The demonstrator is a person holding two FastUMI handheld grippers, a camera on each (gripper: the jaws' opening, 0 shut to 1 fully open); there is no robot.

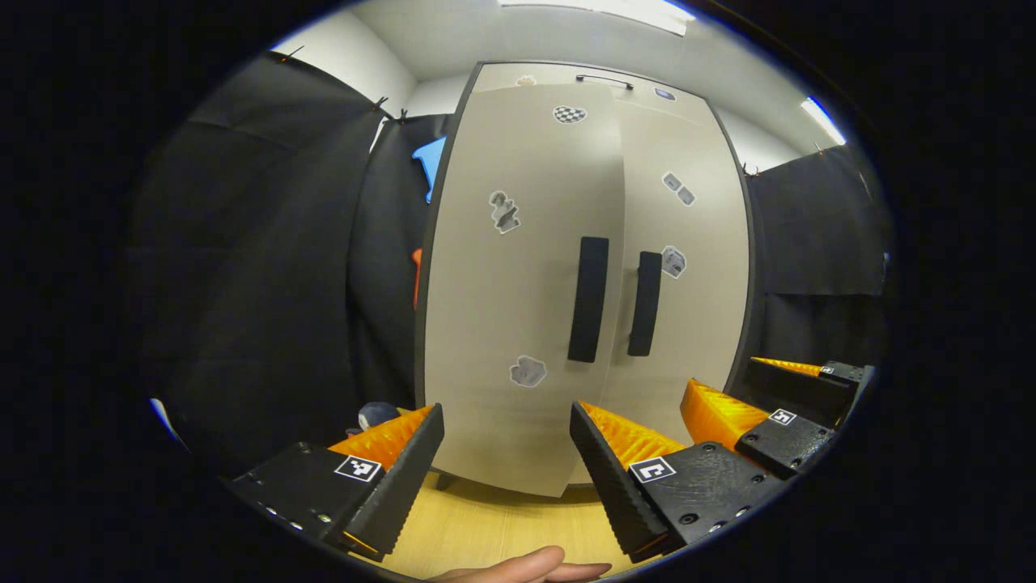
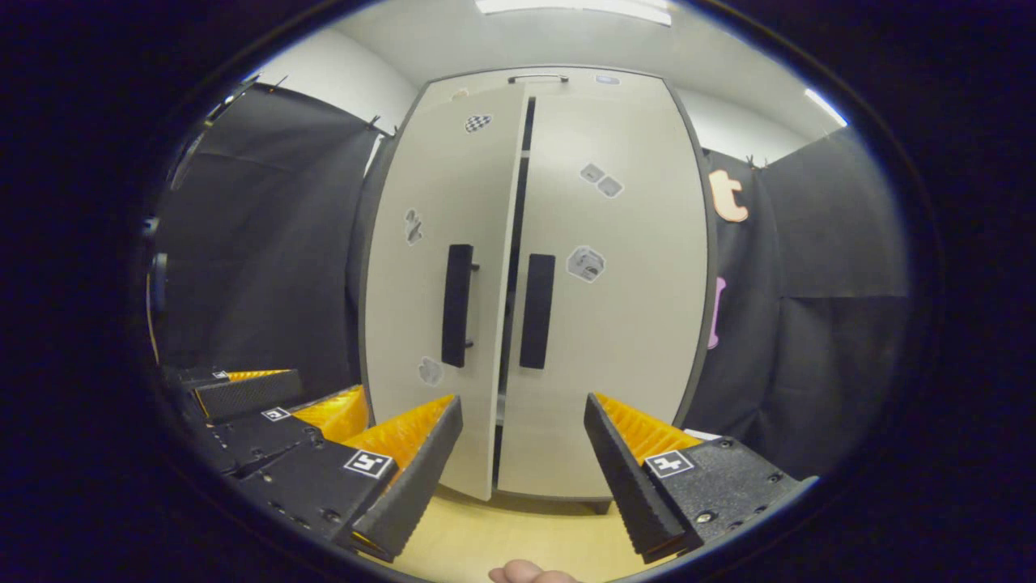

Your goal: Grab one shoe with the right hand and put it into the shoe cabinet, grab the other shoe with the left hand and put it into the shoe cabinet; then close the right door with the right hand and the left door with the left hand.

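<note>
Both pairs of fingers stood spread wide with nothing between them: the left gripper (image 1: 506,453) and the right gripper (image 2: 522,449) hung side by side above the wooden floor (image 2: 518,526), facing the shoe cabinet (image 2: 615,89). Its right door (image 2: 615,324) sat flush. The left door (image 1: 510,300) remained slightly ajar, a dark gap beside its handle (image 1: 588,300). No shoes were to be seen (presumably inside already). Judging by this, only pushing the left door closed remained.

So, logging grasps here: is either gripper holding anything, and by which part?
Nothing is held. The left gripper and right gripper are both open, apart from the cabinet doors.
</note>
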